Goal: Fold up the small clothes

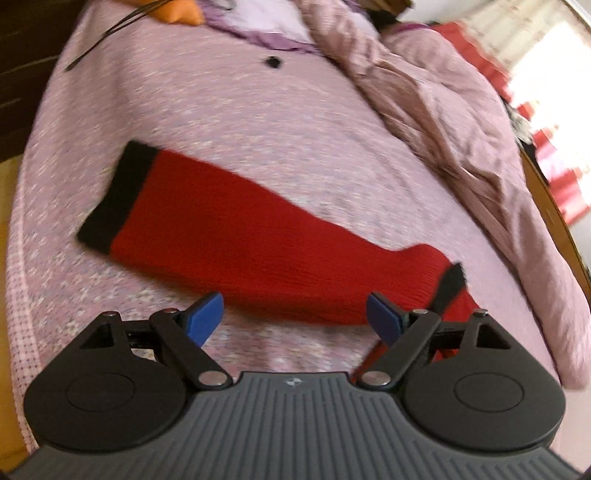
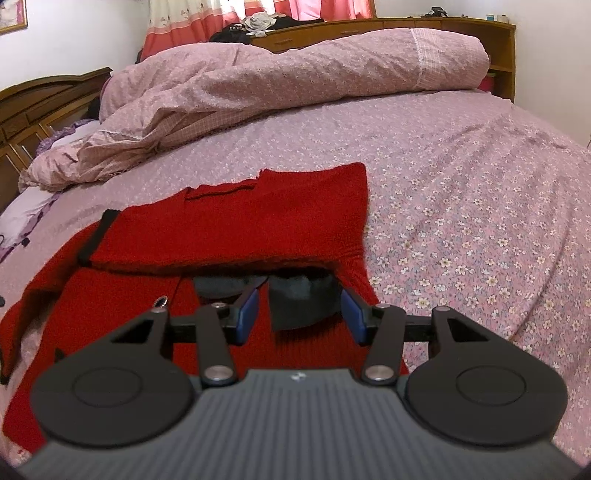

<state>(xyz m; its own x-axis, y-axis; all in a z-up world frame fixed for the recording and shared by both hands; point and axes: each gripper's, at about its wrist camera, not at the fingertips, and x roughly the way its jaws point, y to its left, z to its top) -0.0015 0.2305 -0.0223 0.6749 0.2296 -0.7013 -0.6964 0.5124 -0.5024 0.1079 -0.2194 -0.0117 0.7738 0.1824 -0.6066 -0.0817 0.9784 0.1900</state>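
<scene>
A small red knit sweater with black trim lies on the pink floral bedsheet (image 1: 258,122). In the left wrist view one red sleeve (image 1: 229,232) stretches out flat, its black cuff (image 1: 118,195) at the left. My left gripper (image 1: 295,317) is open and empty just in front of the sleeve. In the right wrist view the sweater body (image 2: 229,229) lies partly folded, with the black collar (image 2: 299,299) between the fingers. My right gripper (image 2: 300,314) is open, hovering over the collar.
A bunched pink quilt (image 2: 288,74) lies along the far side of the bed, also in the left wrist view (image 1: 424,96). A wooden headboard (image 2: 48,96) stands at the left. An orange item (image 1: 177,11) and a small black object (image 1: 272,61) lie far off.
</scene>
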